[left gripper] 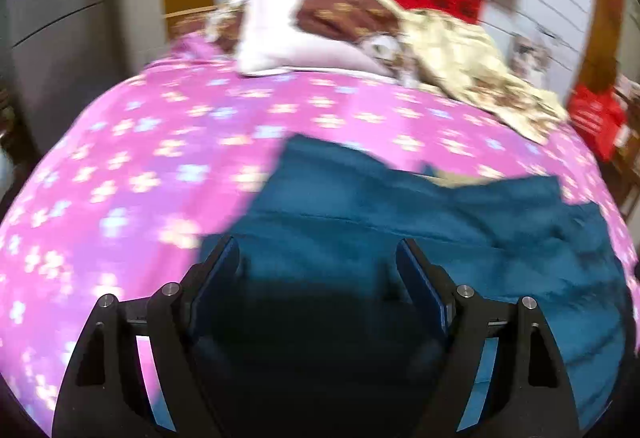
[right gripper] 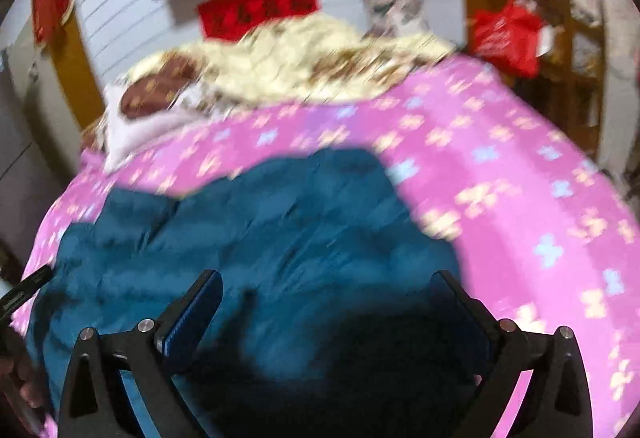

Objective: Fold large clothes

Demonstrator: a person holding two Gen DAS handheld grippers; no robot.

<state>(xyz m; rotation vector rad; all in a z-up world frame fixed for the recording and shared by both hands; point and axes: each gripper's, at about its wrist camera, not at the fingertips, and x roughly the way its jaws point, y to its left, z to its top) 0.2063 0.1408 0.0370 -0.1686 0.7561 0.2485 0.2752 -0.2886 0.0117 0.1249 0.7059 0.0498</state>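
A large teal blue garment (left gripper: 400, 222) lies spread and rumpled on a pink flowered bedspread (left gripper: 140, 158). It also shows in the right wrist view (right gripper: 260, 222) on the same bedspread (right gripper: 520, 178). My left gripper (left gripper: 318, 250) is open, its jaws wide apart above the garment's near left part, holding nothing. My right gripper (right gripper: 330, 282) is open above the garment's near right part, holding nothing. Both views are blurred by motion.
A white pillow (left gripper: 272, 38) and a crumpled cream and brown floral quilt (left gripper: 460, 58) lie at the head of the bed. A red bag (right gripper: 508, 34) sits on wooden furniture to the right. The left tool's edge (right gripper: 24, 294) shows at the far left.
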